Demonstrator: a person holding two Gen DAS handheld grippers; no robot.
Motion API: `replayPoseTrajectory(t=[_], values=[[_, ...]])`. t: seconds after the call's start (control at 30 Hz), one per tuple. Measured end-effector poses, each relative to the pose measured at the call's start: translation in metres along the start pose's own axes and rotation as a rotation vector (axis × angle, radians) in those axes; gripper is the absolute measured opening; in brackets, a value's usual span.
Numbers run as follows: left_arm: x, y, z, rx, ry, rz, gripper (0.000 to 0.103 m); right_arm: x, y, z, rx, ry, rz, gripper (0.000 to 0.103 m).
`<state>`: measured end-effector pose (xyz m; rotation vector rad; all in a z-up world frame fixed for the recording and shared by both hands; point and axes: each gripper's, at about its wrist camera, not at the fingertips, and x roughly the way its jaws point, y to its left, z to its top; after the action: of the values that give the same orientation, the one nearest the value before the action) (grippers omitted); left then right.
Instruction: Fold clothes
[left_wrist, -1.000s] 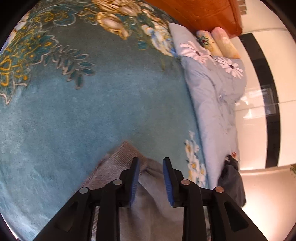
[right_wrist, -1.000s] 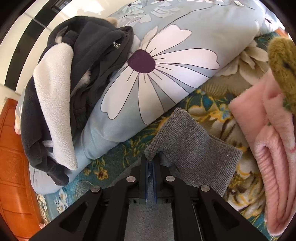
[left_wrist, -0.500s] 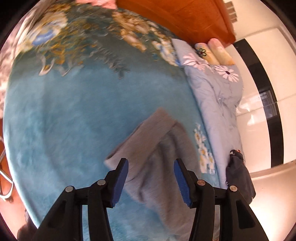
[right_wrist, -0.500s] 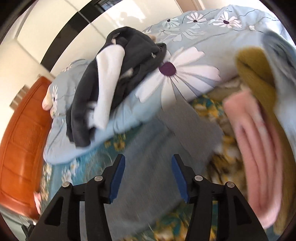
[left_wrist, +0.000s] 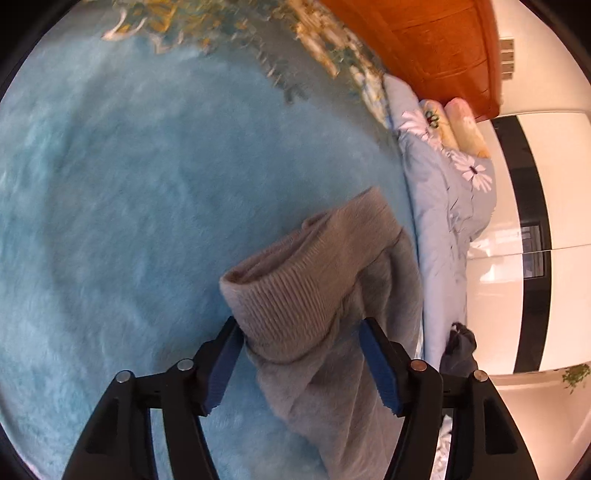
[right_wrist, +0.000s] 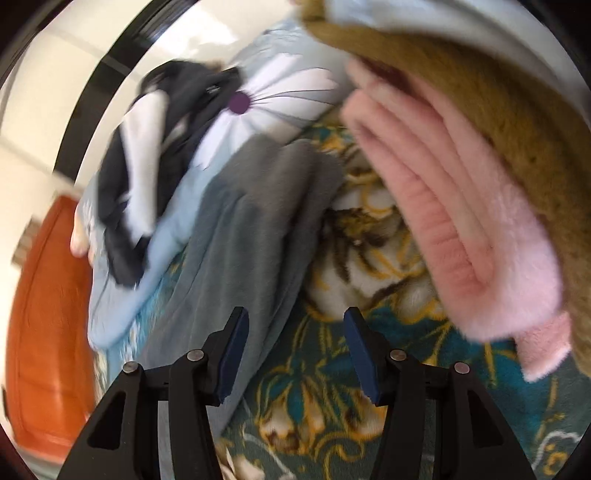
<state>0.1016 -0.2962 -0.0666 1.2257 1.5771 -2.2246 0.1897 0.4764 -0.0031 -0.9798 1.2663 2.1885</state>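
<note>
A grey knitted garment (left_wrist: 325, 295) lies on the blue flowered blanket (left_wrist: 129, 206), its ribbed end folded back. My left gripper (left_wrist: 301, 363) is open, its blue pads either side of the ribbed end, not closed on it. In the right wrist view the same grey garment (right_wrist: 251, 236) lies stretched along the blanket. My right gripper (right_wrist: 295, 354) is open and empty above the patterned blanket (right_wrist: 325, 398), just right of the garment's edge.
A light-blue daisy-print quilt (left_wrist: 439, 192) runs along the garment's far side, with a dark grey and white fleece garment (right_wrist: 147, 155) on it. Folded pink (right_wrist: 461, 229) and mustard (right_wrist: 498, 110) clothes are stacked at the right. An orange wooden headboard (left_wrist: 424, 48) stands behind.
Both grippers opened and let go of the grey garment. The left one drew back and then closed in on the ribbed end. The right one swung right toward the pink stack.
</note>
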Motion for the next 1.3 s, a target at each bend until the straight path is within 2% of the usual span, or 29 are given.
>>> replayPoseTrajectory(t=[0.1,0.3,0.47,0.5,0.53,0.57,0.6,0.7,0.77,0.87,1.07,1.17,1.23,1.3], values=[[0.008,0.002,0.003,0.004,-0.007,-0.005,0.069,0.013,0.003,0.012,0.016,-0.027,-0.008,0.055],[0.01,0.008,0.008,-0.016,-0.033,-0.091,0.069,0.027,0.007,0.034,0.055,-0.097,0.035,0.055],[0.015,0.016,0.017,-0.134,-0.035,-0.171,0.068,0.028,0.016,0.041,0.078,-0.112,0.046,0.054],[0.015,0.016,0.018,-0.143,-0.038,-0.167,0.066,0.028,0.017,0.042,0.083,-0.115,0.049,0.049],[0.015,0.015,0.017,-0.143,-0.042,-0.157,0.056,0.029,0.019,0.043,0.088,-0.118,0.051,0.044],[0.014,0.013,0.017,-0.138,-0.05,-0.147,0.049,0.029,0.021,0.045,0.092,-0.121,0.053,0.036],[0.012,0.013,0.016,-0.134,-0.058,-0.138,0.047,0.029,0.023,0.046,0.097,-0.124,0.056,0.025],[0.007,0.006,0.016,-0.118,-0.072,-0.133,0.037,0.025,0.032,0.049,0.094,-0.134,0.068,0.019],[0.001,0.0,0.021,-0.102,-0.075,-0.147,0.028,0.015,0.043,0.05,0.071,-0.141,0.084,0.018],[-0.014,-0.018,0.032,-0.046,-0.075,-0.189,0.02,0.001,0.06,0.051,0.035,-0.153,0.107,0.017],[-0.055,-0.076,0.059,0.131,-0.12,-0.242,0.018,-0.048,0.109,0.05,-0.068,-0.178,0.226,0.016],[-0.092,-0.092,0.077,0.201,-0.168,-0.279,0.018,-0.083,0.127,0.046,-0.112,-0.201,0.337,0.016],[-0.112,-0.093,0.088,0.267,-0.197,-0.255,0.018,-0.104,0.133,0.04,-0.132,-0.22,0.402,0.016],[-0.119,-0.078,0.093,0.301,-0.198,-0.214,0.019,-0.116,0.126,0.029,-0.139,-0.225,0.416,0.016]])
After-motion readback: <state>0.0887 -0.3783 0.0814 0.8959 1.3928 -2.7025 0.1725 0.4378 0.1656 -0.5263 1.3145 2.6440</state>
